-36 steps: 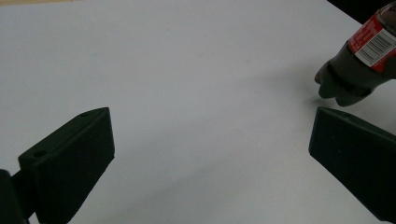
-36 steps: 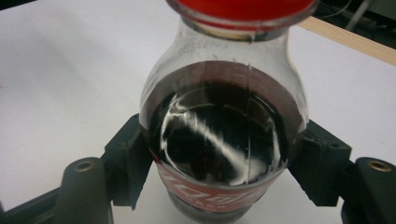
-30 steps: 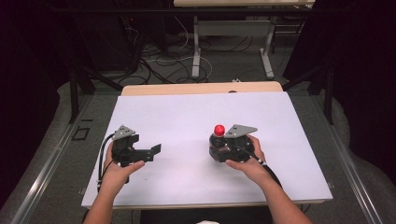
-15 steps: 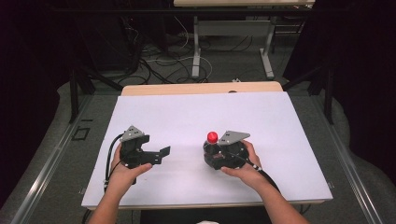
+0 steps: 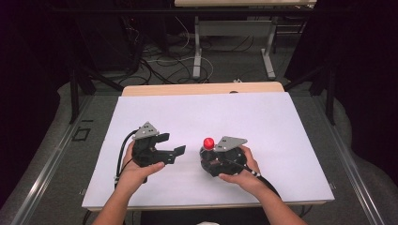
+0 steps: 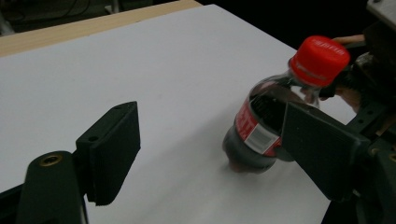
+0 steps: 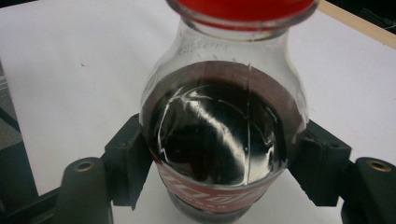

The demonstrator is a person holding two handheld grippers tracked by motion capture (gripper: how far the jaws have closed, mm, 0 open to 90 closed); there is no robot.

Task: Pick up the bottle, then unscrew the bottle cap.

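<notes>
Bottle [image 7: 219, 135]: pinched upright by right gripper [image 5: 220, 159], near table's [image 5: 281, 122] front edge, steadied for uncapping.
Left gripper [image 5: 171, 151]: jaws apart, empty, just been closing, aimed at red cap [image 6: 320, 56].

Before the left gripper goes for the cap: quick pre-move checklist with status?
1. Bottle clamped by right gripper: ok, both pads press its sides.
2. Red cap on and exposed: ok, nothing covers it.
3. Left gripper free: ok, nothing between its jaws; they have just been closing.
4. Left jaws lined up on the cap: not ok, the cap sits off to one side in the left gripper view.
5. Bottle upright: not ok, it leans in the left gripper view.
6. Bottle base resting on the table: cannot tell.
</notes>
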